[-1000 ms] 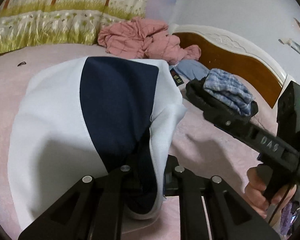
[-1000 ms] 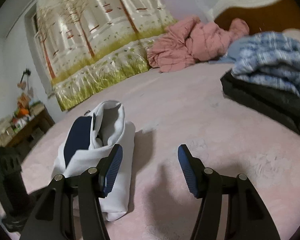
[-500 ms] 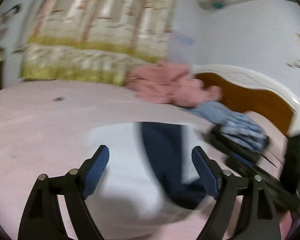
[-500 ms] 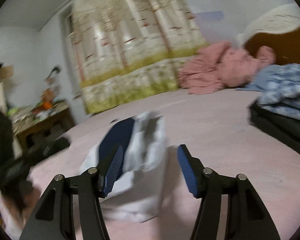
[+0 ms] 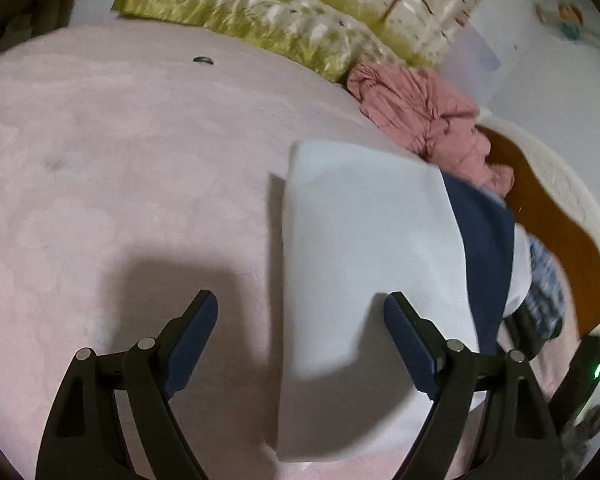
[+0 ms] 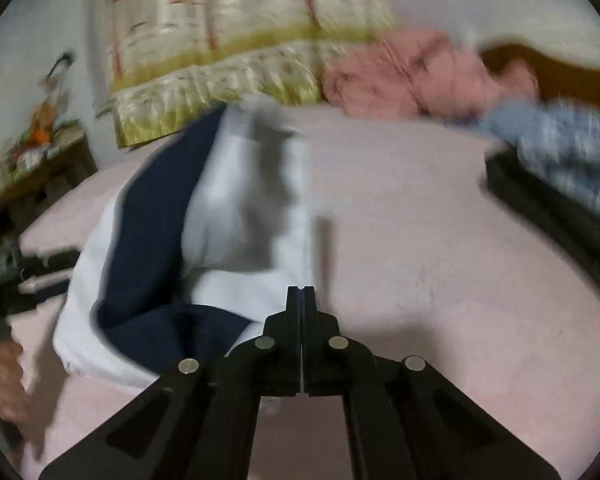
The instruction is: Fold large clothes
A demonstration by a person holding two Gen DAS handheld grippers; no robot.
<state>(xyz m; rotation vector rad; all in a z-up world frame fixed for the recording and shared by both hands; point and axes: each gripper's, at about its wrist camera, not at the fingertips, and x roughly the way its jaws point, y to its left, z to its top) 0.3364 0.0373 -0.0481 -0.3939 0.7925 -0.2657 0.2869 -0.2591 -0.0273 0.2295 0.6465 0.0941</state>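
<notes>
The left hand-held gripper (image 5: 300, 342) has let go. A second ago its fingers were clamped on the edge of the white and navy garment (image 5: 364, 264); now they stand spread wide and empty above the pink bed (image 5: 120, 152), with the cloth lying flat in the centre-right of that frame, just under the right-hand finger (image 5: 410, 350).

The right hand-held gripper (image 6: 301, 294) has done the reverse. It was open and hovering a moment back; now its fingers are pressed tight together at the near edge of the garment (image 6: 236, 208), which sits left of centre in its blurred view. It looks to be pinching the white hem, though the smear of motion makes it hard to swear that cloth is actually between the fingers.

So the fold appears to have been handed from one side to the other: the left has laid its half down, and the right seems set to draw the next edge over.

The piece is already a compact bundle, so I would judge the folding well along. A crumpled pink garment (image 5: 424, 120) waits in the upper right, beside a checked blue pile (image 6: 572, 148) on a black one (image 6: 552, 216).
</notes>
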